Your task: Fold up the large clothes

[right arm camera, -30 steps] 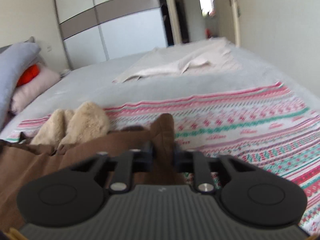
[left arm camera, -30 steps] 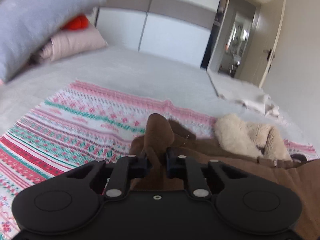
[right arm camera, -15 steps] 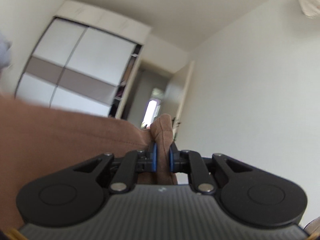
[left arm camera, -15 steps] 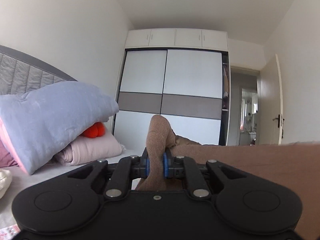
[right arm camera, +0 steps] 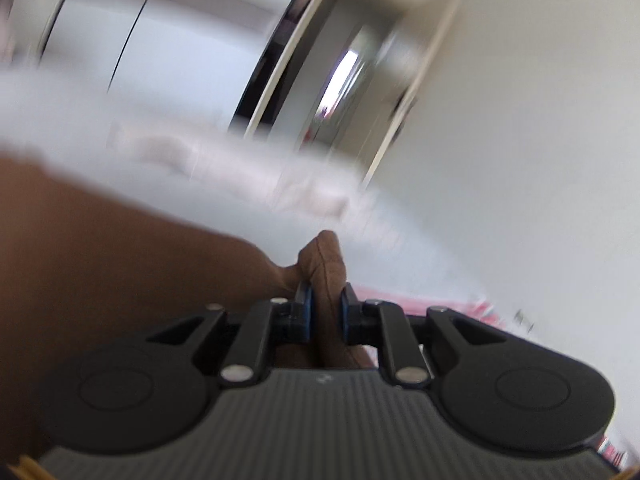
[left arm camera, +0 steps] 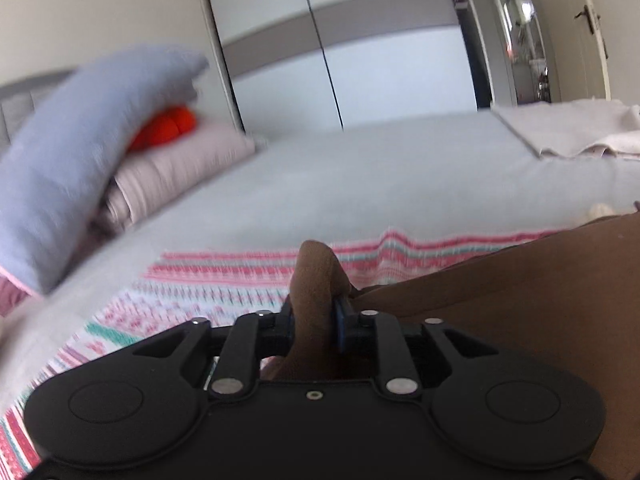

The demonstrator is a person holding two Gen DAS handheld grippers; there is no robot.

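Both grippers point(left arm camera: 314, 320) point(right arm camera: 325, 312) lowered toward bed point(left arm camera: 360, 168), jaws loosening around brown garment point(left arm camera: 520, 292)

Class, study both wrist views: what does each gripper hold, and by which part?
Each holds the brown garment by a bunched fold of its edge: left gripper, right gripper. Both jaws are opening, cloth between them.

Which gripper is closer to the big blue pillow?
Left. The left gripper, jaws opening around the brown garment, has the blue pillow just to its left. The right gripper, jaws also opening around the garment, is at the cloth's other end; no pillow shows there.
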